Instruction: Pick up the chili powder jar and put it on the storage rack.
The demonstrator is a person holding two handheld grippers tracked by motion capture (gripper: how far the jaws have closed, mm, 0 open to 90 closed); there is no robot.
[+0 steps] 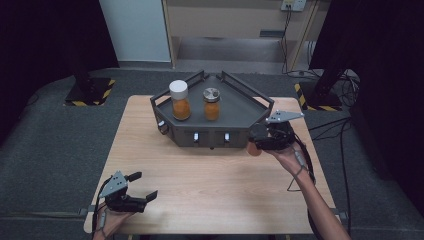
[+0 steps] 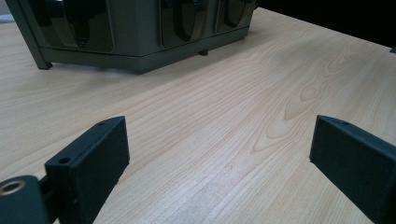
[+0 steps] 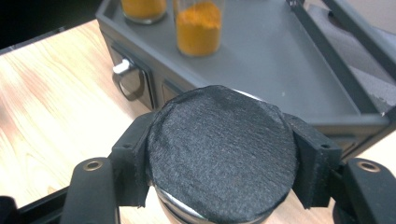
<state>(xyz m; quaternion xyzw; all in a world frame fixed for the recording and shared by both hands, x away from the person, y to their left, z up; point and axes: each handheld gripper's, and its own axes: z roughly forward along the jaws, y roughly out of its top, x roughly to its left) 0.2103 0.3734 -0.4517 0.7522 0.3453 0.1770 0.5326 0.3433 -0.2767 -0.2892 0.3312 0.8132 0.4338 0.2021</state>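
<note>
In the high view, one wooden worktop (image 1: pixel 200 185) carries one dark grey tray-like stand (image 1: pixel 235 115) at its twelve o'clock side, with two small white knobs showing on the stand's front face. Two jars of orange powder stand on the stand: the white-lidded jar (image 1: pixel 179 100) toward nine o'clock and the metal-lidded jar (image 1: pixel 211 103) just beside it toward three o'clock, the two not touching. The left tool (image 1: pixel 142 186) rests at the worktop's seven o'clock corner with its two jaws spread apart and nothing between them, a hand (image 1: pixel 111 220) behind it. The right tool (image 1: pixel 256 142) hovers by the stand's corner at about four o'clock of the stand, held by the right hand (image 1: pixel 285 155), with something orange visible at its tip. In the left gripper view, the left tool (image 2: pixel 219 149) shows two black jaws wide apart over bare wood grain, and the stand (image 2: pixel 140 32) lies ahead toward eleven o'clock. In the right gripper view, the right tool (image 3: pixel 219 154) has both jaws pressed against the sides of a third jar with a black felt-covered lid (image 3: pixel 222 151), one on each side; beyond it at twelve o'clock, the two jars stand on the stand (image 3: pixel 280 60), the nearer jar (image 3: pixel 198 25) well filled with orange powder, the farther jar (image 3: pixel 144 9) toward eleven o'clock.
</note>
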